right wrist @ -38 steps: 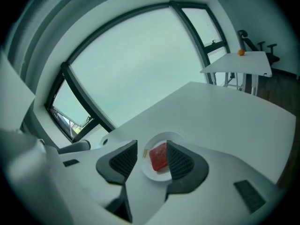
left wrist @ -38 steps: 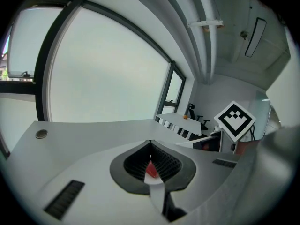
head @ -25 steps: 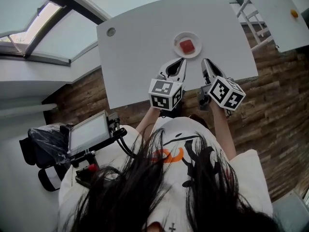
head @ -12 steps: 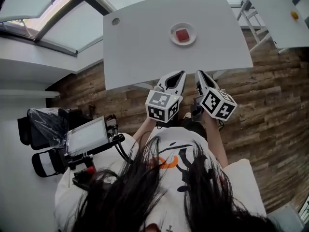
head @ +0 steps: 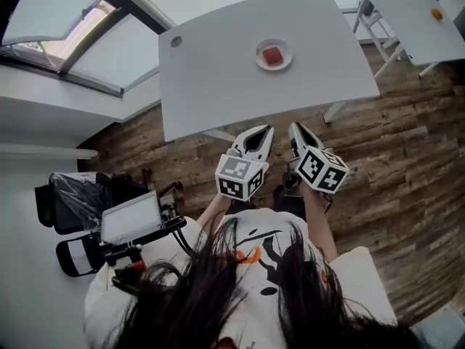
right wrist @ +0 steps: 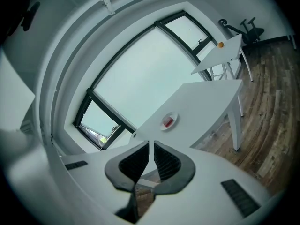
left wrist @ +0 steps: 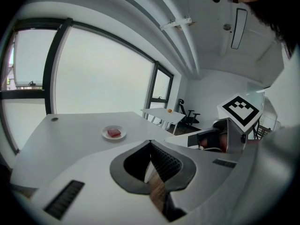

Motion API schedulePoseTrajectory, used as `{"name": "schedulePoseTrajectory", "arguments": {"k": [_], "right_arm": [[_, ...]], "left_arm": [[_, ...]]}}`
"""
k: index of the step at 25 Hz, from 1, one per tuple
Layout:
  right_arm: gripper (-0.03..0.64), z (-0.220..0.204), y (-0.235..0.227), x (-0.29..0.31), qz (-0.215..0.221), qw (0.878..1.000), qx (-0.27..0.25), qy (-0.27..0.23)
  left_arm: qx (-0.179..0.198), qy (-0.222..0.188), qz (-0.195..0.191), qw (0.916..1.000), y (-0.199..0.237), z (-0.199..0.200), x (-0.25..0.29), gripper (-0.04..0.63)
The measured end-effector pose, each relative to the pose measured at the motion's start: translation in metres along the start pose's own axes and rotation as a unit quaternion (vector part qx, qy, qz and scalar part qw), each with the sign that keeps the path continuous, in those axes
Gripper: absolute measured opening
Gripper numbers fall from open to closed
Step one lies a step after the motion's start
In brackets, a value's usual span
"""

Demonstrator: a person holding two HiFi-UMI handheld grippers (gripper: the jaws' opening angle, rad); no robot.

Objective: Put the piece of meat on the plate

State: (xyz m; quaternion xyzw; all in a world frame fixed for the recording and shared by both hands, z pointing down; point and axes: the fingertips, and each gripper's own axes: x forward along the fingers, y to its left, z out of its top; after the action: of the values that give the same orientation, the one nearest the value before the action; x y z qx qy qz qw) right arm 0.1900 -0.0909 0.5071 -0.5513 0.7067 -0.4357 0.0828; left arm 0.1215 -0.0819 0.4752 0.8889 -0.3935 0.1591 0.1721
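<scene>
On the white table [head: 218, 64], well ahead of both grippers, the piece of meat [head: 273, 55] lay on the small white plate [head: 289, 57]. The left gripper [head: 260, 132] and the right gripper [head: 293, 129] hung over the wooden floor [head: 407, 144], short of the table's near edge. Each had its jaws clenched together on nothing. Their marker cubes [head: 236, 177] hid the hands. Dark hair [head: 218, 297] covered the lower frame. A second table [head: 407, 20], cut off at the corner, bore an orange thing [head: 436, 12] too small to identify. A screen [head: 131, 218] stood at the left.
</scene>
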Motion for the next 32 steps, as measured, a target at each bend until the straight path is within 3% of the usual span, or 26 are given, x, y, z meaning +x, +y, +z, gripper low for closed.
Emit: {"name": "schedulePoseTrajectory", "arguments": {"k": [10, 19, 24, 32], "right_arm": [[0.040, -0.044, 0.066, 0.001, -0.001, 1.000, -0.011, -0.024], [0.040, -0.124, 0.137, -0.015, -0.033, 0.998, -0.007, -0.058], [0.040, -0.167, 0.160, -0.035, -0.064, 0.996, -0.027, -0.055], [0.040, -0.199, 0.174, -0.075, -0.104, 0.991, -0.070, -0.053]], "left_arm": [[0.013, -0.029, 0.005, 0.9995, 0.048, -0.006, -0.079, 0.006], [0.025, -0.038, -0.036, 0.9983, 0.087, -0.037, -0.170, 0.006], [0.001, -0.032, -0.054, 0.9981, 0.094, -0.071, -0.208, 0.006], [-0.037, -0.046, -0.067, 0.9960, 0.087, -0.086, -0.240, 0.006]]}}
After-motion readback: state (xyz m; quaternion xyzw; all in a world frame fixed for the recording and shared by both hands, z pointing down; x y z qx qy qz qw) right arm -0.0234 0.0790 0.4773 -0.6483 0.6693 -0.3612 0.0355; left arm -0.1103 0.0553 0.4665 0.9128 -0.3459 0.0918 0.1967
